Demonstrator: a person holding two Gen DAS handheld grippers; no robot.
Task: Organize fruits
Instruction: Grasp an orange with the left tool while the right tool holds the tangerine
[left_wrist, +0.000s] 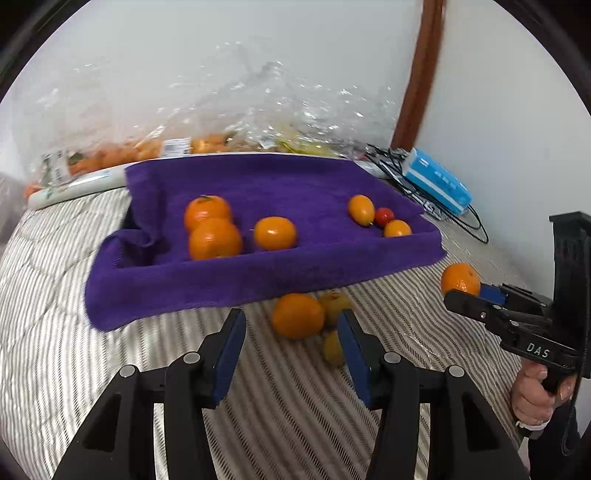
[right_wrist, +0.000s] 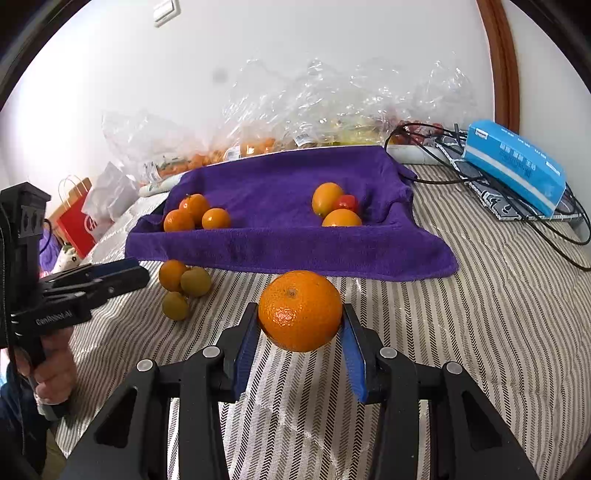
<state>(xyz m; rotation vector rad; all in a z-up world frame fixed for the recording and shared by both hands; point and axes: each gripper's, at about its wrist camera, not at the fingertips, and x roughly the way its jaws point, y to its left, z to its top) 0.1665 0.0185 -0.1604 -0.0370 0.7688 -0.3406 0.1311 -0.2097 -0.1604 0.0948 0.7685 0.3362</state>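
Note:
A purple towel (left_wrist: 280, 184) (right_wrist: 280, 236) covers a tray on the striped bed. On its left lie three oranges (left_wrist: 214, 236) (right_wrist: 195, 216); on its right lie two small oranges (left_wrist: 360, 208) (right_wrist: 327, 197) and a red tomato (left_wrist: 384, 216) (right_wrist: 347, 202). My right gripper (right_wrist: 301, 321) (left_wrist: 463, 291) is shut on an orange (right_wrist: 300, 310) (left_wrist: 460, 278) held above the bed before the towel. My left gripper (left_wrist: 291, 325) (right_wrist: 136, 271) is open and empty, just short of a loose orange (left_wrist: 297, 315) (right_wrist: 171, 275) and two yellow-green fruits (left_wrist: 334, 347) (right_wrist: 195, 281).
Clear plastic bags of fruit (left_wrist: 122, 155) (right_wrist: 258, 144) lie behind the towel against the wall. A blue tissue pack (left_wrist: 436, 181) (right_wrist: 513, 164) and black cables (left_wrist: 461, 218) (right_wrist: 498, 192) lie at the right. A red paper bag (right_wrist: 75, 221) stands off the bed at the left.

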